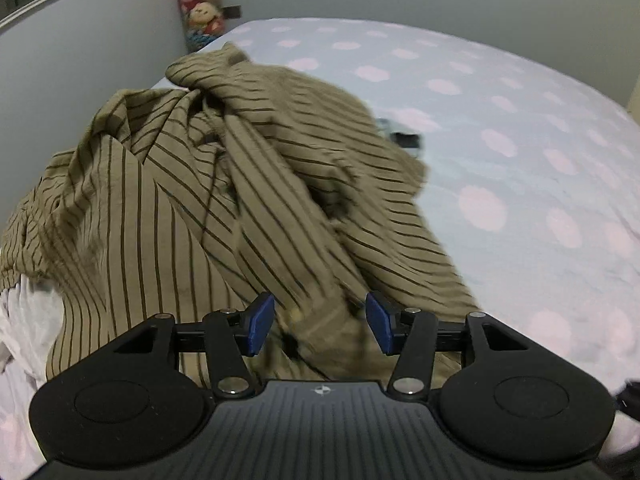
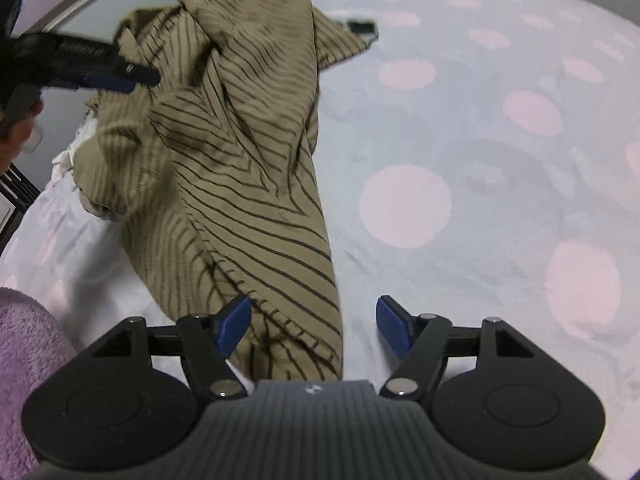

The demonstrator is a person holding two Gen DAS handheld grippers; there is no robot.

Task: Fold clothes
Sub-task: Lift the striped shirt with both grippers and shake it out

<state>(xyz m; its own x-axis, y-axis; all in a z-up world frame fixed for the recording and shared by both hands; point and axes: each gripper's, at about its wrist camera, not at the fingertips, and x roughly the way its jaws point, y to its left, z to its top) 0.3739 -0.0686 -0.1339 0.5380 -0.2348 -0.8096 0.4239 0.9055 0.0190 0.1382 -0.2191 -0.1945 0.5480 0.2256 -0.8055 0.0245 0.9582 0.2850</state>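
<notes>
A crumpled olive garment with thin dark stripes (image 1: 224,184) lies in a heap on the bed. My left gripper (image 1: 320,326) is open, its blue pads (image 1: 260,322) either side of a bunched fold of the cloth. The garment also shows in the right wrist view (image 2: 248,168), running from the far left down to my right gripper (image 2: 314,330). That gripper is open, with the garment's near end lying between its jaws by the left pad (image 2: 234,326). The left gripper (image 2: 124,80) appears there at upper left, over the cloth.
The bed has a pale blue sheet with pink dots (image 1: 520,160). A small dark object (image 1: 406,138) lies on the sheet behind the garment. White cloth (image 1: 24,320) sits at the left. A purple fleece (image 2: 28,360) is at lower left. Stuffed toys (image 1: 200,4) hang by the grey wall.
</notes>
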